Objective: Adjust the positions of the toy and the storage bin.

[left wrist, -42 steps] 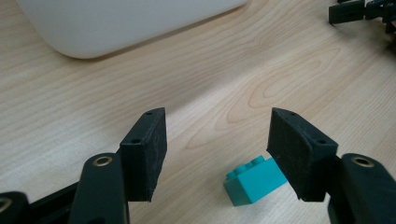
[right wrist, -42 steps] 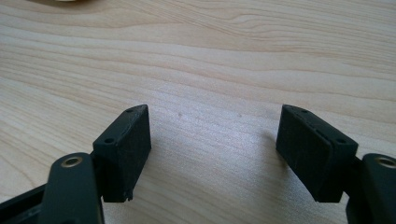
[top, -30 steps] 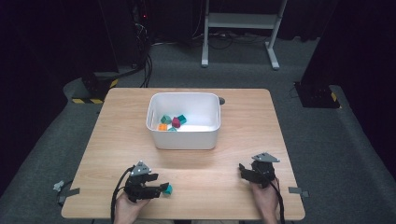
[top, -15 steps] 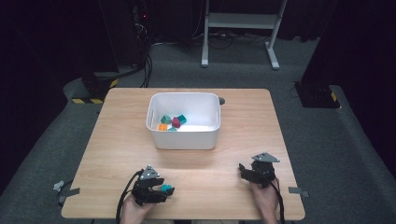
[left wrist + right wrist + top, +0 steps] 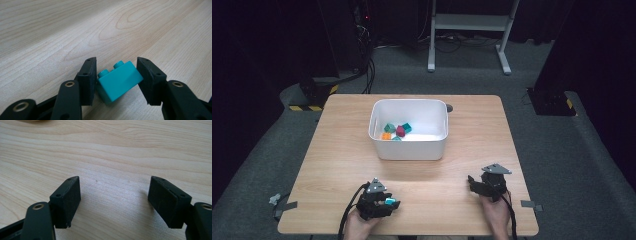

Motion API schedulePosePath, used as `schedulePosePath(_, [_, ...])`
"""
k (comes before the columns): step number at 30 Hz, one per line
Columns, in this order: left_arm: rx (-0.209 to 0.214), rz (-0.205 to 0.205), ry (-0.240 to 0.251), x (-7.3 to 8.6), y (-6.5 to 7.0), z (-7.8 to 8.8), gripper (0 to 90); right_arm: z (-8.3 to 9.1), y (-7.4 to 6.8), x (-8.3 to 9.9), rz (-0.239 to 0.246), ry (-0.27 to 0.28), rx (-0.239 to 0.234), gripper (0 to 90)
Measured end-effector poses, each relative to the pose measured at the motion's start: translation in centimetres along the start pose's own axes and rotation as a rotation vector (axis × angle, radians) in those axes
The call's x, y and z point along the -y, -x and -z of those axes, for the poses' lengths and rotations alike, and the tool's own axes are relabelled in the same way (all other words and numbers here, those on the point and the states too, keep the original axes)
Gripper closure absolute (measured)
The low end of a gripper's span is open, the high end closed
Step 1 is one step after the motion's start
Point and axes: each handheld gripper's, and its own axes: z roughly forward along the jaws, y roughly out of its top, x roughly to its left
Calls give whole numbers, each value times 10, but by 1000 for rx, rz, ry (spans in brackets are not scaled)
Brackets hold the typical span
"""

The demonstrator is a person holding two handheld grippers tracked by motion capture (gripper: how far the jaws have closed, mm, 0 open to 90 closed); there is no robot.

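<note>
While the left gripper (image 5: 388, 202) sits near the table (image 5: 337, 150) front edge, well short of the bin (image 5: 409, 147), its jaws have just been closing around a teal brick (image 5: 117, 81); both pads look to touch it, brick tilted on the wood. Right gripper (image 5: 476, 184), also near that edge, jaws wide, nothing between. Bin holds more bricks (image 5: 396, 131).

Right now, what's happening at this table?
A person holds a two-jaw gripper in each hand. The left gripper has just been closing its jaws around a teal toy brick on the wooden table; the brick seems to touch both pads. The right gripper rests open with nothing between its jaws. A white bin mid-table holds several coloured bricks.
</note>
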Motion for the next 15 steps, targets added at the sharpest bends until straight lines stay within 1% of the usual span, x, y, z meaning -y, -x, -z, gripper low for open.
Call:
schedulePosePath(3, [-4,-13,3,0,1,0,519,0,0,0,0,0,0,262])
schedulePosePath(11, [0,-8,11,-1,0,-1,528,0,0,0,1,-1,0,262])
schedulePosePath(15, [2,-14,15,-1,0,-1,530,0,0,0,1,-1,0,262])
